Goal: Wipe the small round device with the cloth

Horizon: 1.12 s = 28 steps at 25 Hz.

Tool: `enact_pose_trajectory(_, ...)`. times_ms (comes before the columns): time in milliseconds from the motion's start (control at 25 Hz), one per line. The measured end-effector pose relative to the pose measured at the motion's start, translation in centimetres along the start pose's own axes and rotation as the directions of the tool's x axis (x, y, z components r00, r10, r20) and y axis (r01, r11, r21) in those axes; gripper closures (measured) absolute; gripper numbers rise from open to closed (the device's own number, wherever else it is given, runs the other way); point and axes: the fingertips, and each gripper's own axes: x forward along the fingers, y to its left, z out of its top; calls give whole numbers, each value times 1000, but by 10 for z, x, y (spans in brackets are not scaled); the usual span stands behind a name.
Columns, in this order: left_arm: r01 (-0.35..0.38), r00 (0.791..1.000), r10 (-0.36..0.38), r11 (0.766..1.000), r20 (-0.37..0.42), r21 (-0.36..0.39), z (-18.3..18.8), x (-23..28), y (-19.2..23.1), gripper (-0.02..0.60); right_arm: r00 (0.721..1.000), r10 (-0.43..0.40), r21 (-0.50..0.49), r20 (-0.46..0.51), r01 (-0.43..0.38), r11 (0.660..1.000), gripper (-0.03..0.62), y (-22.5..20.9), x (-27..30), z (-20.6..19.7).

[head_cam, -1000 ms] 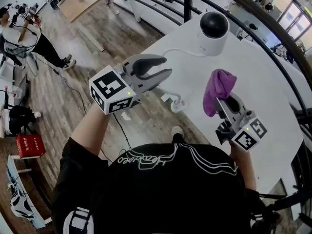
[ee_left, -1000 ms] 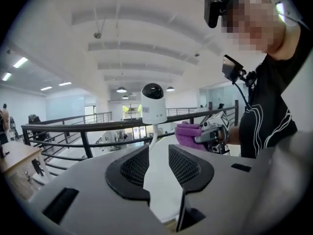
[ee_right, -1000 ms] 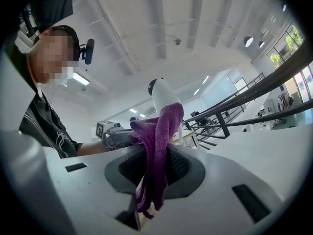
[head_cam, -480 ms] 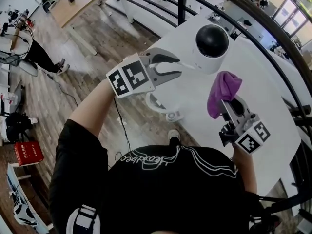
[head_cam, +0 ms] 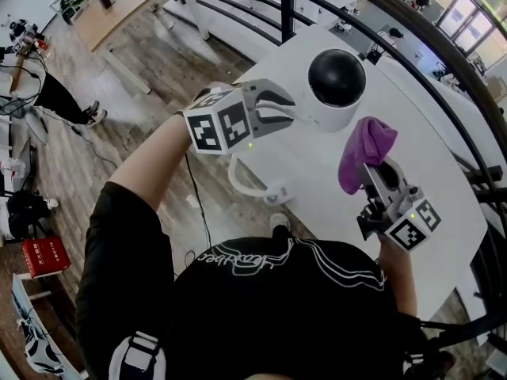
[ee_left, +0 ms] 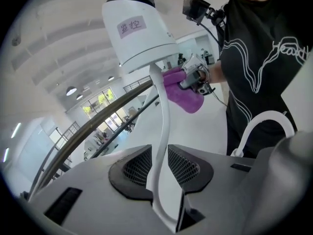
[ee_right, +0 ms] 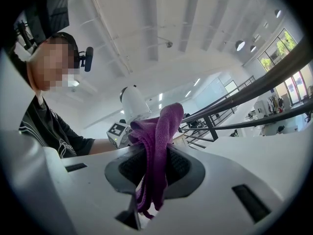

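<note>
Purple cloth (head_cam: 366,149) clamped in right gripper (head_cam: 375,171), bunched up above the jaws, at 4 o'clock of the dome camera (head_cam: 337,85), not touching it. Camera upright on white table (head_cam: 317,165). At camera's 9 o'clock, left gripper (head_cam: 287,111): jaws wide, just been closing slightly; white cable (ee_left: 164,126) runs between pads, unclamped.

White table (head_cam: 444,176), black railing (head_cam: 288,6), perhaps red box (head_cam: 45,257)
</note>
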Motion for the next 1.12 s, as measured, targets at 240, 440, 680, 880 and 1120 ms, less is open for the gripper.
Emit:
enact_pose_trajectory(240, 3, 1000, -2, 998, -17, 60, -2, 8, 4, 508, 1000, 14, -26, 20, -13, 1000, 526, -7, 5, 22)
enact_pose_trajectory(440, -1, 1000, 2, 997, -10, 71, -1, 5, 3, 512, 998, 42, -105, 56, -36, 994, 526, -5, 12, 53)
enact_pose_trajectory(680, -16, 1000, 16, 998, 1, 66, -2, 7, 4, 514, 983, 135, -212, 120, -108, 971, 526, 1, 23, 100)
enact_pose_trajectory(880, -19, 1000, 19, 998, 3, 60, 2, 7, 4, 514, 960, 235, -349, 155, -169, 922, 526, 20, 31, 139)
enact_pose_trajectory(1120, -15, 1000, 15, 998, -5, 61, -1, 9, 2, 514, 930, 331, -489, 160, -217, 845, 526, 41, 42, 156)
